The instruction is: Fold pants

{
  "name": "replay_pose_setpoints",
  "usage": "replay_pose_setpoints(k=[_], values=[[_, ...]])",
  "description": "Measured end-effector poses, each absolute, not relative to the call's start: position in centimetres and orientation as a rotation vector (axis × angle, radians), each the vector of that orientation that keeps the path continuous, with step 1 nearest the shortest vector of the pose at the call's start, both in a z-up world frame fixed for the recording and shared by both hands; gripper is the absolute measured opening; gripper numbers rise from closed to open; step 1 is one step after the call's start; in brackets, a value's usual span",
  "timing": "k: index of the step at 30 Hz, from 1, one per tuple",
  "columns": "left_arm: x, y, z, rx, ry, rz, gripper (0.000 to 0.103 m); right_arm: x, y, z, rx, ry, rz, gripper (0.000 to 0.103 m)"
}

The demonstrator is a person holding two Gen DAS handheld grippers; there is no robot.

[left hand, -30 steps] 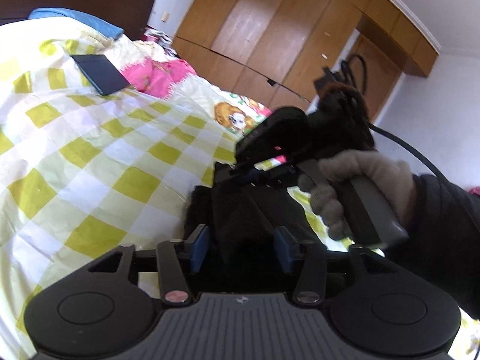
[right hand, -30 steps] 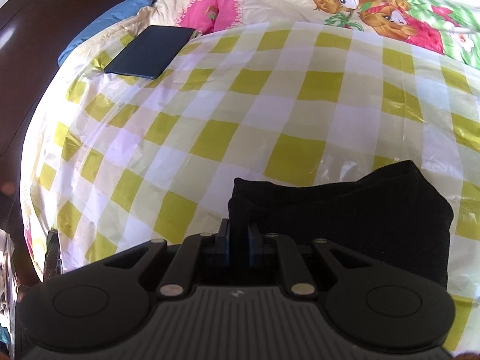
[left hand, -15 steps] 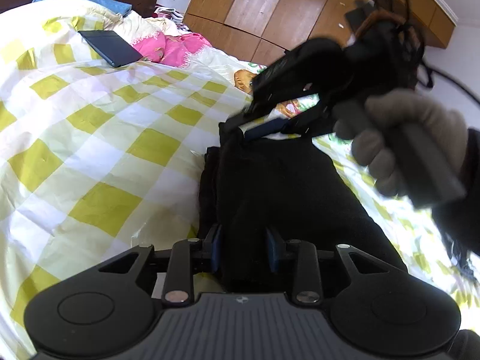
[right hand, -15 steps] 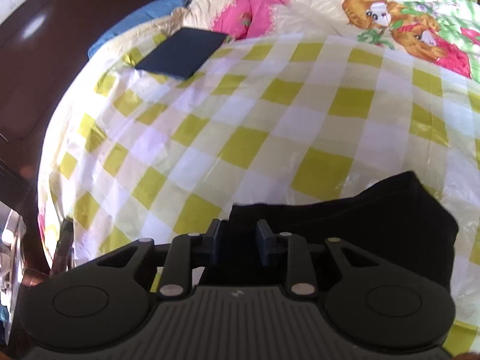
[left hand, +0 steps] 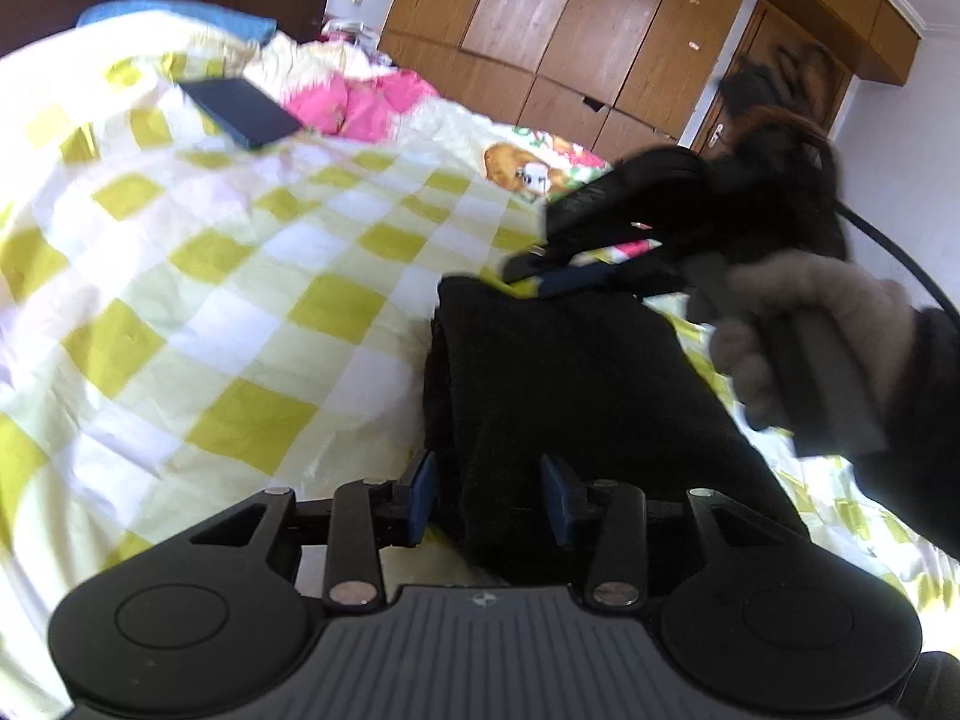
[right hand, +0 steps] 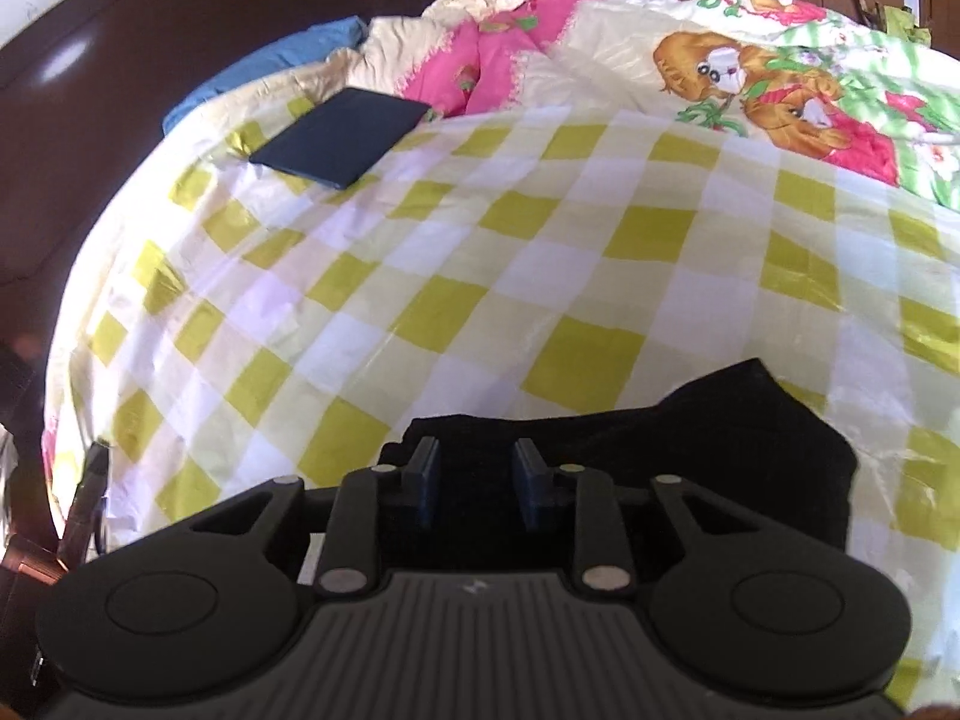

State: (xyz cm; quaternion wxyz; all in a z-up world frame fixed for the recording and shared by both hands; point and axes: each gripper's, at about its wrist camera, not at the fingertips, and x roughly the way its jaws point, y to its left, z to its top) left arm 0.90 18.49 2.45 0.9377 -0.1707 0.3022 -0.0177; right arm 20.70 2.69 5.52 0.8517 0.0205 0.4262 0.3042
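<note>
Now we see the folded pants lying on the bed. Our left tool has just opened, loosely straddling them. Our right tool, also just parted, grips nothing.

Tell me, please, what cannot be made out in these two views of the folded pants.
- Pants: near end hidden under each camera's own housing, both views.
- Fold layers: black on black, both views.
- Right tongs: jaws just opening, pants edge between them; motion-blurred in the left wrist view.
- Dark flat object on the bedspread: book or tablet, too small, both views.
</note>
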Motion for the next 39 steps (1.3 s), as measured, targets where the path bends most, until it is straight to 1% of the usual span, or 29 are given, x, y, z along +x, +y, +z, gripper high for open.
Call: replay_pose_setpoints(k=[2, 5, 7, 8, 10, 11, 13, 19, 21, 22, 24, 27, 30, 31, 33, 34, 36, 39], values=[[0.4, 18.0, 3.8, -0.273, 0.576, -0.009, 0.053, 18.8, 1.1, 5.6, 0.028, 0.869, 0.630, 0.030], [1.0, 17.1, 4.8, -0.189, 0.536, 0.010, 0.053, 19.3, 0.7, 2.5, -0.002, 0.939, 0.550, 0.029], [2.6, 16.0, 3.8, -0.121, 0.575, 0.011, 0.054, 20.0, 0.0, 1.0, 0.028, 0.978, 0.521, 0.023], [3.6, 15.5, 2.8, -0.070, 0.618, 0.029, 0.054, 19.8, -0.6, 1.4, 0.066, 0.978, 0.521, 0.023], [4.5, 15.1, 1.4, -0.010, 0.674, 0.060, 0.054, 18.3, -3.1, 3.1, 0.118, 0.908, 0.540, 0.029], [4.3, 15.4, 1.6, -0.015, 0.673, 0.062, 0.054, 17.8, -4.2, 3.7, 0.114, 0.880, 0.531, 0.029], [4.0, 16.0, 2.6, -0.059, 0.672, 0.062, 0.054, 17.5, -6.5, 3.9, 0.116, 0.857, 0.491, 0.035], [3.7, 13.3, 5.8, 0.070, 0.568, 0.030, 0.053, 21.7, -9.7, 1.1, 0.282, 0.916, 0.412, 0.035], [4.7, 11.9, 5.1, 0.129, 0.585, 0.002, 0.053, 23.3, -9.5, -0.1, 0.303, 0.922, 0.397, 0.035], [5.4, 11.5, 4.2, 0.152, 0.616, -0.015, 0.053, 24.2, -9.6, -0.7, 0.331, 0.944, 0.390, 0.039], [6.9, 11.7, 2.3, 0.152, 0.685, -0.027, 0.054, 26.0, -10.2, -1.8, 0.414, 0.987, 0.381, 0.041], [7.3, 12.3, 1.9, 0.132, 0.704, -0.030, 0.059, 27.0, -10.9, -1.4, 0.475, 0.977, 0.384, 0.040], [6.9, 12.4, 2.8, 0.131, 0.703, -0.022, 0.060, 26.3, -11.5, -0.7, 0.493, 0.933, 0.409, 0.039], [6.7, 12.2, 2.9, 0.144, 0.701, -0.016, 0.060, 26.4, -11.7, -1.1, 0.516, 0.943, 0.419, 0.039], [6.3, 11.6, 2.9, 0.169, 0.706, -0.010, 0.060, 27.9, -11.5, -2.6, 0.546, 1.031, 0.409, 0.039], [6.3, 11.3, 2.6, 0.183, 0.713, -0.009, 0.060, 28.5, -11.8, -2.8, 0.587, 1.033, 0.405, 0.039], [6.4, 11.0, 2.4, 0.200, 0.721, -0.012, 0.060, 29.1, -12.6, -2.0, 0.633, 0.998, 0.383, 0.037], [6.1, 11.1, 3.0, 0.179, 0.717, 0.006, 0.059, 26.9, -14.0, 0.5, 0.581, 0.993, 0.435, 0.038]])
